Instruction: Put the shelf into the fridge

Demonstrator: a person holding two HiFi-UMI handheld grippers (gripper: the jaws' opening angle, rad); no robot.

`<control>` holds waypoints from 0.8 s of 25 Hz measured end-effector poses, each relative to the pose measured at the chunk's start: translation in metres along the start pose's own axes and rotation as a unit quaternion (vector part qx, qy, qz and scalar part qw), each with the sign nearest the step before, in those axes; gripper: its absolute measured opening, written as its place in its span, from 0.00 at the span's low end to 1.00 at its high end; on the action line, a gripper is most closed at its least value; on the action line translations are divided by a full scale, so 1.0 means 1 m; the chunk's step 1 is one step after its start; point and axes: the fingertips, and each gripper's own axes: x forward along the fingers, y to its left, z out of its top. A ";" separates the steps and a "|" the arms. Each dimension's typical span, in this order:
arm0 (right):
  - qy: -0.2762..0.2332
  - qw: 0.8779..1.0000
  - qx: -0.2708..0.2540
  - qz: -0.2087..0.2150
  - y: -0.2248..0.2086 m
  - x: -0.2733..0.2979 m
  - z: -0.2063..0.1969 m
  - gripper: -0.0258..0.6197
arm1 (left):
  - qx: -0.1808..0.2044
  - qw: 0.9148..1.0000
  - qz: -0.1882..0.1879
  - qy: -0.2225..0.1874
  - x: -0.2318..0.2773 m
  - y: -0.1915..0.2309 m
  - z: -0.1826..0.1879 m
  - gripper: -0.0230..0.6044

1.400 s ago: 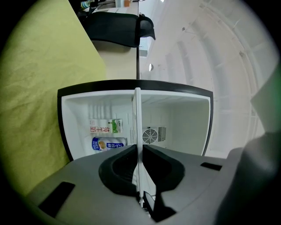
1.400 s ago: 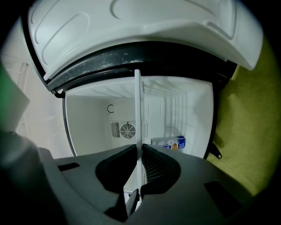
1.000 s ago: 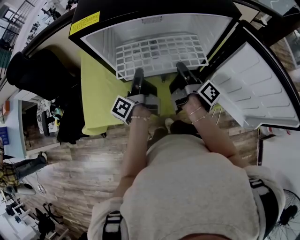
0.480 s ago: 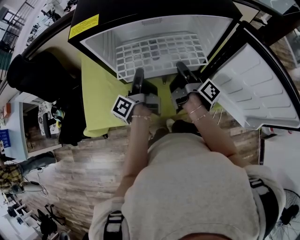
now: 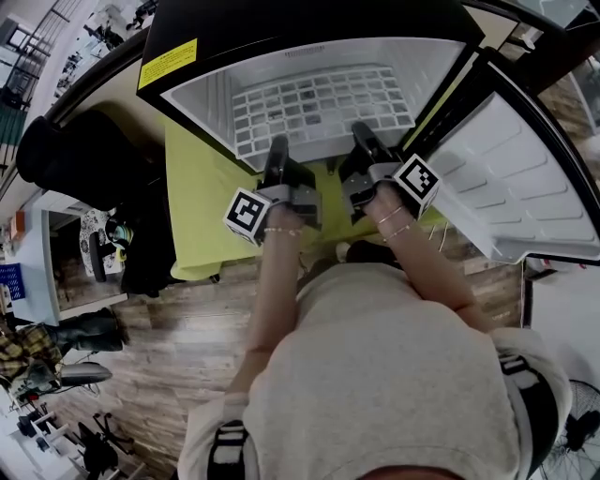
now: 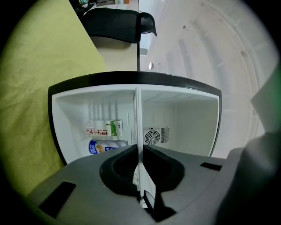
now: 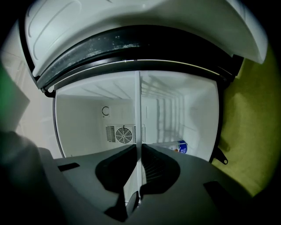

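Shelf [image 5: 319,105] mostly inside fridge [image 5: 309,19], front edge pinched by left gripper [image 5: 277,150] and right gripper [image 5: 361,139] fingers [image 7: 156,169].

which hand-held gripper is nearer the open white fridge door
Right. The right hand-held gripper clamps the white wire shelf beside the white door; the left hand-held gripper clamps it farther away.

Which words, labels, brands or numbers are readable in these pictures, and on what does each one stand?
"纯牛奶", in red, on the carton inside the fridge.
Blue container next to the carton: print too blurred to read.
Yellow label on the outside of the fridge: too small to read.
Square markers on the claw cubes: patterns only, no words.
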 end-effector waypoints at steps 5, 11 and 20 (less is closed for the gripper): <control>0.001 1.000 0.001 0.001 -0.001 0.008 0.003 0.09 | 0.005 1.000 -0.001 0.001 0.008 0.001 0.002 0.09; 0.003 1.000 -0.001 -0.005 -0.003 0.017 0.005 0.09 | 0.014 1.000 -0.004 -0.001 0.016 0.001 0.007 0.09; 0.009 1.000 -0.003 -0.005 -0.004 0.028 0.007 0.09 | 0.033 0.999 0.004 -0.010 0.026 0.006 0.012 0.10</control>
